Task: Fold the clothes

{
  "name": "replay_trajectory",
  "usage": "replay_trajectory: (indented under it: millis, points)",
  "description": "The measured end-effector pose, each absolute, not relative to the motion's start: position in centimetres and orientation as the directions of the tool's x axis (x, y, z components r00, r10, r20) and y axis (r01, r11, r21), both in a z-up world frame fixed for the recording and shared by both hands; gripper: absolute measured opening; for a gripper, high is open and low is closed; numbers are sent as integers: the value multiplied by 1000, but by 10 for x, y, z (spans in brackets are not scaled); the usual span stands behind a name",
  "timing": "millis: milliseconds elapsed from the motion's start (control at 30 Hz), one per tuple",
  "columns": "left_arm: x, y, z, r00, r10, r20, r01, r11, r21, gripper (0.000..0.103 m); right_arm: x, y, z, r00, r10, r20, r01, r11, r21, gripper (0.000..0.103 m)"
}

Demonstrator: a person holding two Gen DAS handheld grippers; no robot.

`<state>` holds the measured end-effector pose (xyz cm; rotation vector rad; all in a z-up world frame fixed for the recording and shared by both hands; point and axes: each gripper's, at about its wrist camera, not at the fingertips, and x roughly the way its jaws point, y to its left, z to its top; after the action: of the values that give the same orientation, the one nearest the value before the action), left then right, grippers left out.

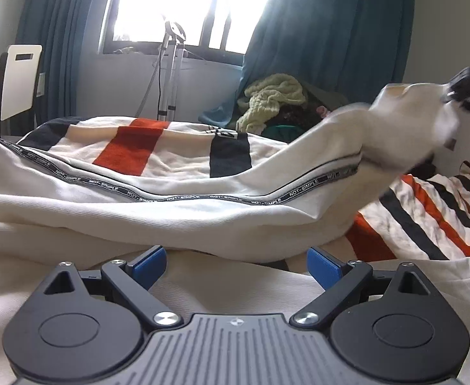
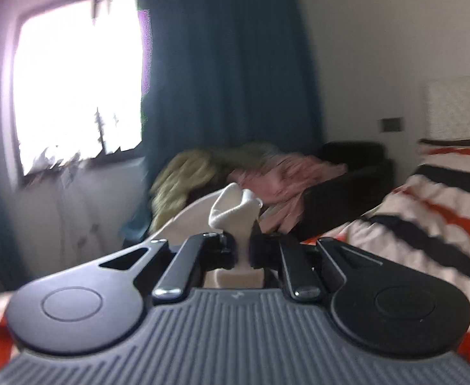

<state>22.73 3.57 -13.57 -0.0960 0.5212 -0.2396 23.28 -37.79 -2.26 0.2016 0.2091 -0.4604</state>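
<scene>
White garment: one, pinched by right gripper; left gripper spread.

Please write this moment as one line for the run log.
left tongs: open, low over bed | right tongs: shut on white garment, one end lifted | fold: not done

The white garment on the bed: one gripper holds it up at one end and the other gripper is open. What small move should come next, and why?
Probably the left gripper should ease forward and close on the near edge of the white garment. Its jaws are open and hold nothing, while the right gripper is shut on a bunched end of the cloth and lifts it above the striped blanket. A second hold would let the cloth spread for folding.
</scene>
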Motion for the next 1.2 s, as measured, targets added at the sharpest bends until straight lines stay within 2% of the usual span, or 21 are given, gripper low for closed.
replay_trajectory:
  millis: [267, 367, 467, 567, 733, 833, 1033, 1067, 1133, 1167, 1200]
  points:
    - [224, 37, -132, 852, -231, -470, 184, 972, -144, 96, 208, -465, 26, 820, -496, -284, 572, 710, 411, 11]
    - [223, 38, -131, 857, -224, -465, 178, 974, -141, 96, 180, -465, 24, 832, -479, -278, 553, 681, 480, 11]
    - [222, 38, -128, 864, -215, -455, 171, 976, -137, 96, 167, -451, 29, 825, -516, -230, 560, 693, 453, 11]
    - [219, 38, -125, 882, -200, -427, 162, 979, -123, 96, 194, -465, 28, 786, -563, -254, 614, 666, 423, 11]
    - [230, 39, -135, 898, -171, -406, 124, 983, -137, 97, 270, -503, -18, 709, -574, -409, 704, 602, 377, 11]
    - [258, 36, -142, 879, -101, -465, 46, 991, -128, 96, 313, -516, -54, 658, -574, -487, 747, 577, 329, 11]
    - [270, 28, -158, 869, -70, -489, 37, 996, -76, 97, 365, -532, -102, 666, -530, -526, 729, 613, 305, 12]
    - [271, 26, -160, 868, -61, -492, 34, 997, -63, 98, 371, -537, -105, 679, -500, -537, 713, 623, 321, 14]
    - [274, 21, -163, 867, -45, -497, 23, 998, -51, 98, 379, -546, -110, 700, -441, -561, 686, 634, 357, 24]
    - [274, 20, -163, 866, -44, -498, 22, 998, -51, 99, 377, -548, -109, 716, -420, -558, 671, 636, 381, 40]
    - [274, 20, -163, 865, -49, -500, 25, 998, -55, 99, 375, -549, -108, 731, -400, -553, 655, 638, 405, 62]
